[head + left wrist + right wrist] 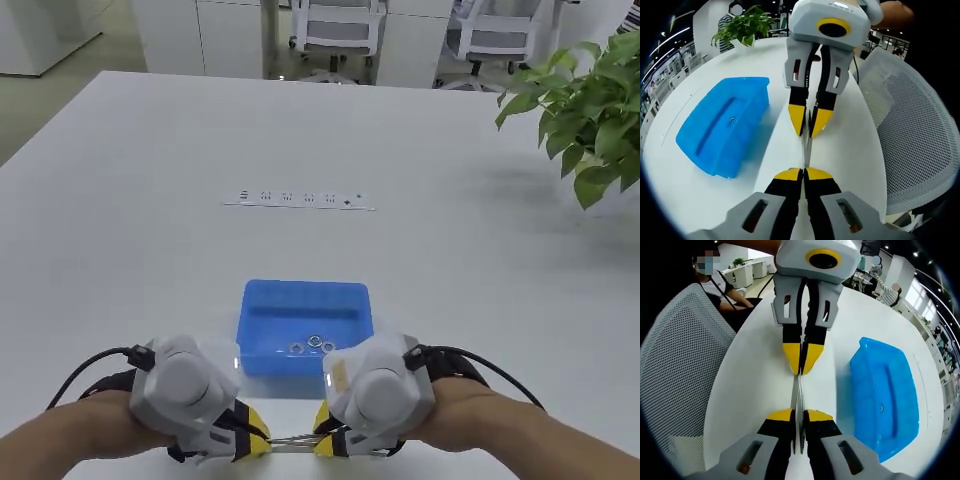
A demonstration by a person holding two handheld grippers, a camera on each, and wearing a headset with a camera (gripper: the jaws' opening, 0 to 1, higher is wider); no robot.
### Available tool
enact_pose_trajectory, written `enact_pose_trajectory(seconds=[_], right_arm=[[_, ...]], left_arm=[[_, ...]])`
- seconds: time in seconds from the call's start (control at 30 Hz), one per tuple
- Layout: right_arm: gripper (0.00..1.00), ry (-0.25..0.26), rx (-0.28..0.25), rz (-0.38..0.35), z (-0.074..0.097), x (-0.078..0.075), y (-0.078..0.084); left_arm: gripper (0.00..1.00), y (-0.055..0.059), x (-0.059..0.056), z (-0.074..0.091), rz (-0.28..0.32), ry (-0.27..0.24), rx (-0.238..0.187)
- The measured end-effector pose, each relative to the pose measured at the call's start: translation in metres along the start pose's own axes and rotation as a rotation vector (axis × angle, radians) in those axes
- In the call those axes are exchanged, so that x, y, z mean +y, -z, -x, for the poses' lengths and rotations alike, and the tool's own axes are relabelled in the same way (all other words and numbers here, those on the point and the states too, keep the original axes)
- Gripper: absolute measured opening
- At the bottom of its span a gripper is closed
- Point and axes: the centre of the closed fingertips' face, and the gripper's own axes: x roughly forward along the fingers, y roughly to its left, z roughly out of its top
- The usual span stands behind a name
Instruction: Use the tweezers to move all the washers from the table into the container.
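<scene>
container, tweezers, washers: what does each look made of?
Container: probably plastic. The blue walls are glossy and slightly translucent, with rounded moulded corners.
Tweezers: metal, probably steel. The blades are thin and grey with a bright sheen.
Washers: these look metallic, small silver-grey rings that catch the light. They are too small to judge the finish.

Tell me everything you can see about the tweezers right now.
The tweezers are slim, silvery and metal-looking, two narrow blades lying close together. They run level from the left gripper, shut on one end, to the right gripper, shut on the other. They sit over the white table, on the near side of the blue container. Whether they touch the table cannot be told.
</scene>
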Motion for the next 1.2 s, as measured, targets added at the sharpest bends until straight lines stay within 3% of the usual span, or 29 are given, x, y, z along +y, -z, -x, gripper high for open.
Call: enact_pose_trajectory(seconds=[0.43,0.63,0.87,1.1,1.2], right_arm=[[0.17,0.026,-0.003,-0.015,0.002,-0.003,0.001],[0.26,0.075,-0.049,-0.065,0.011,-0.006,-0.002],[0.37,0.197,-0.127,-0.187,0.044,-0.02,0.003],[0.54,0.308,-0.202,-0.314,0.077,-0.031,0.014],[0.6,0.351,-0.236,-0.348,0.088,-0.034,0.017]], left_arm=[[0.11,0.003,-0.001,0.003,0.007,-0.007,0.009],[0.2,0.006,-0.002,0.009,0.025,-0.023,0.004],[0.35,-0.001,0.006,0.028,0.109,-0.098,-0.092],[0.59,-0.013,0.012,0.05,0.165,-0.184,-0.208],[0.68,-0.015,0.014,0.059,0.179,-0.221,-0.234]])
